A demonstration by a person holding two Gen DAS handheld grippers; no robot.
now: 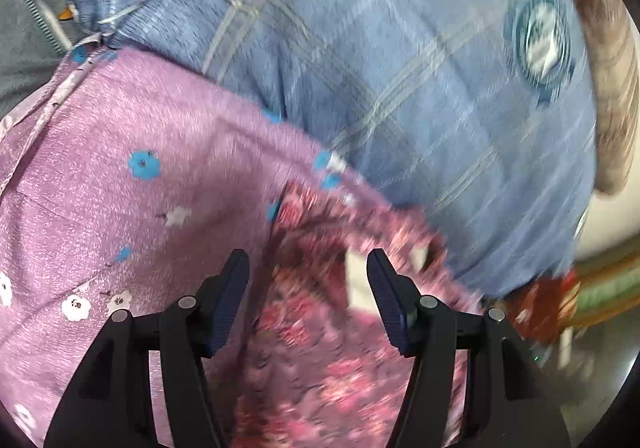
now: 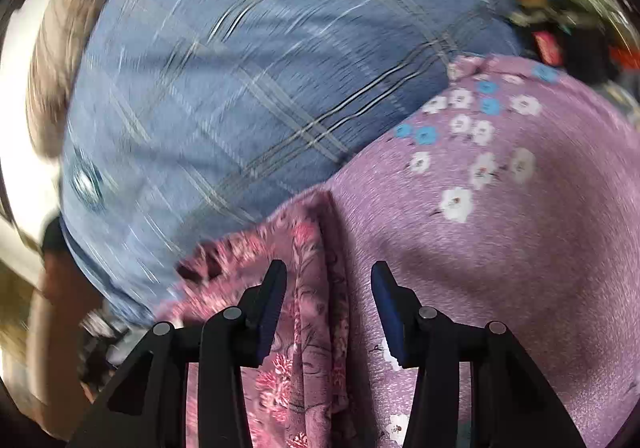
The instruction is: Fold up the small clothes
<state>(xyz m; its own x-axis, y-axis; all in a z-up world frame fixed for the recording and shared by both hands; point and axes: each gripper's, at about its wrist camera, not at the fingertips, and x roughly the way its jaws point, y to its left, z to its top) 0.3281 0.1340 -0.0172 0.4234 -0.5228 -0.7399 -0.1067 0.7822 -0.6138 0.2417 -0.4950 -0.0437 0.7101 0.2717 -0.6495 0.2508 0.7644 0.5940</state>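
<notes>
A small garment of pink and maroon flower print [image 1: 320, 348] lies on a lilac cloth with white and blue flowers [image 1: 120, 188]. My left gripper [image 1: 308, 268] is open just above the flower-print garment, its jaws on either side of a fold. In the right wrist view the same garment [image 2: 308, 288] forms a raised ridge running between the open jaws of my right gripper [image 2: 329, 272]. The lilac cloth [image 2: 520, 268] spreads to the right. Both views are blurred by motion.
A blue plaid cover with a round badge [image 1: 400, 68] bulges behind the clothes; it also shows in the right wrist view [image 2: 240, 88]. A grey zipped item [image 1: 28, 36] lies at far left. Brown fuzzy fabric [image 1: 616, 88] and striped fabric [image 1: 600, 288] sit at right.
</notes>
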